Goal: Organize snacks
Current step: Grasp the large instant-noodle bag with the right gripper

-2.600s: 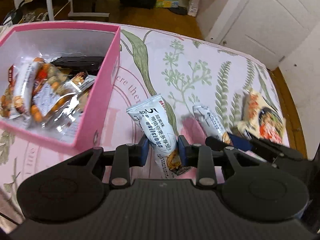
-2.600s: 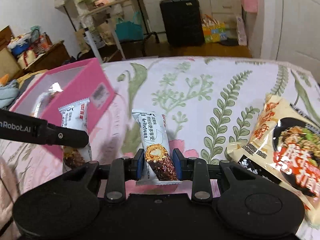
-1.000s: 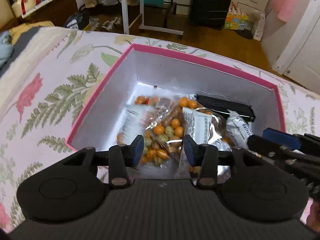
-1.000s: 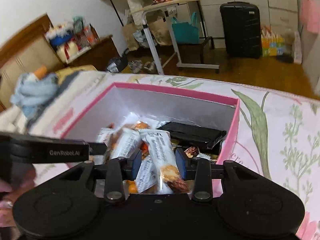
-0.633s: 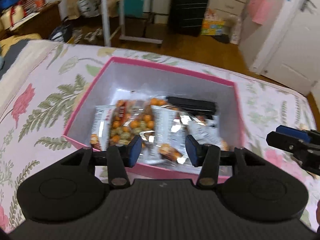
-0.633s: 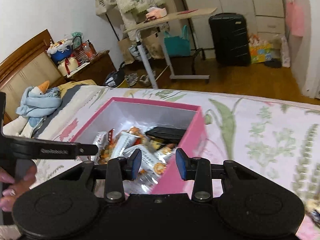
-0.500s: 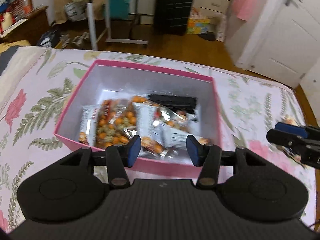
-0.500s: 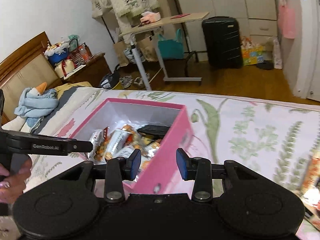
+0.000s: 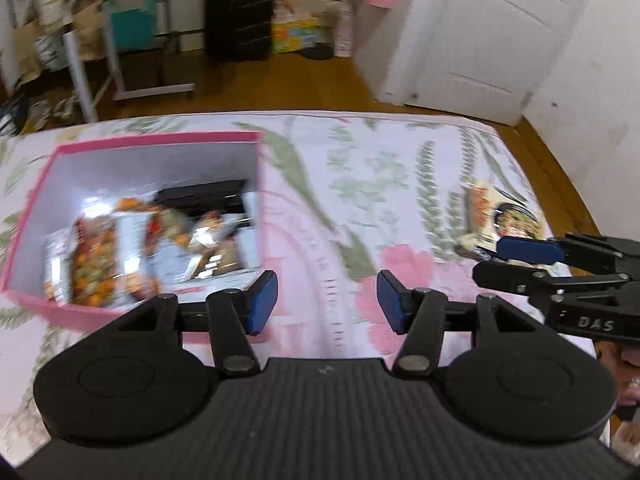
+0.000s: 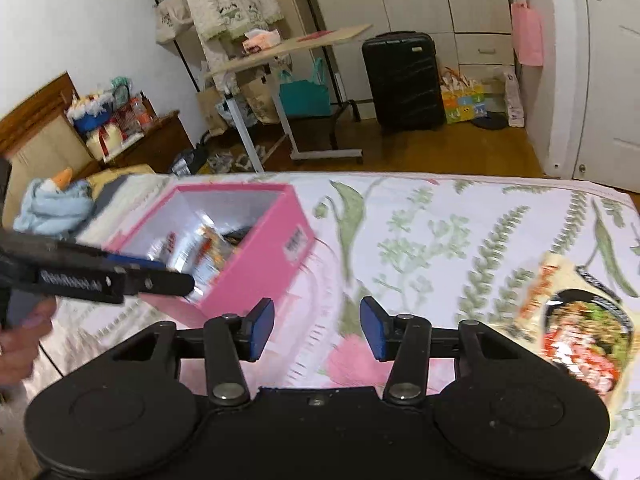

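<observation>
A pink box (image 9: 262, 200) (image 10: 276, 252) sits on the floral bedsheet and holds several snack packets (image 9: 160, 236) (image 10: 200, 256). A noodle packet (image 9: 504, 220) (image 10: 576, 320) lies on the sheet to the right. My left gripper (image 9: 327, 302) is open and empty, over the sheet just right of the box; it also shows at the left in the right wrist view (image 10: 160, 276). My right gripper (image 10: 317, 330) is open and empty, between the box and the noodle packet; it also shows in the left wrist view (image 9: 492, 258), by the noodle packet.
The floral bedsheet (image 10: 440, 240) ends at a far edge above a wooden floor (image 10: 440, 148). Beyond stand a black suitcase (image 10: 404, 80), a rolling side table (image 10: 288, 52) and a white door (image 9: 480, 32). A blue cloth (image 10: 52, 204) lies at the left.
Both grippers dropped their snack bars into the pink box, opened, and have swung right, away from the box toward the noodle packet.
</observation>
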The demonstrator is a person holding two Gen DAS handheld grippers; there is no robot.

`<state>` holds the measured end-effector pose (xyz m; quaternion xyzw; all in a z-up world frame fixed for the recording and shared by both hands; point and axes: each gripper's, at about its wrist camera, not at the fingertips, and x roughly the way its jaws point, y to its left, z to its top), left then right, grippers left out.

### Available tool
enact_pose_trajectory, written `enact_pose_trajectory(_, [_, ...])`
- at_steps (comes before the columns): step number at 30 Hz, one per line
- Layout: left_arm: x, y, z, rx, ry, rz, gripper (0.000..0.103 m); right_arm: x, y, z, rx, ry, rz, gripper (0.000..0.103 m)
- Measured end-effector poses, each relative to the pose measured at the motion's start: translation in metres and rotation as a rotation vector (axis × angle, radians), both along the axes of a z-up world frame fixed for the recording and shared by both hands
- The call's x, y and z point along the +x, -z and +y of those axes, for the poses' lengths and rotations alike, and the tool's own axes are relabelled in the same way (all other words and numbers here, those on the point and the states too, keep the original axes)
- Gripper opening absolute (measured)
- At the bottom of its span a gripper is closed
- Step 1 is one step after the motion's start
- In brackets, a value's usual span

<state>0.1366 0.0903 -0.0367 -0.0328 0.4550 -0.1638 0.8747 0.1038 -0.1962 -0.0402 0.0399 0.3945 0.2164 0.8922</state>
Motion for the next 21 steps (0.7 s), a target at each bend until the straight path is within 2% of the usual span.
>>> enact_pose_trajectory(3, [0.010,0.006,-0.024,-0.014,0.048,0.009,0.058,-0.004,0.002,-0.030,-0.035,0.008,-0.048,0.062])
enact_pose_trajectory(5, [0.016,0.011,-0.041,-0.011,0.075,0.000,0.061,-0.006,0.004,-0.057,-0.007,0.050,-0.088,0.068])
enact_pose_trajectory(7, [0.026,0.019,-0.060,-0.015,0.104,-0.004,0.061,-0.005,0.010,-0.085,0.024,0.127,-0.099,0.073])
enact_pose_trajectory(10, [0.044,0.037,-0.090,-0.033,0.134,-0.008,0.062,-0.003,0.026,-0.121,0.031,0.245,-0.114,0.075])
enact_pose_trajectory(15, [0.069,0.074,-0.133,-0.055,0.143,0.004,0.062,0.004,0.059,-0.165,-0.006,0.383,-0.089,0.077])
enact_pose_trajectory(21, [0.085,0.103,-0.183,-0.139,0.211,0.041,0.062,0.007,0.095,-0.207,0.054,0.502,-0.014,0.080])
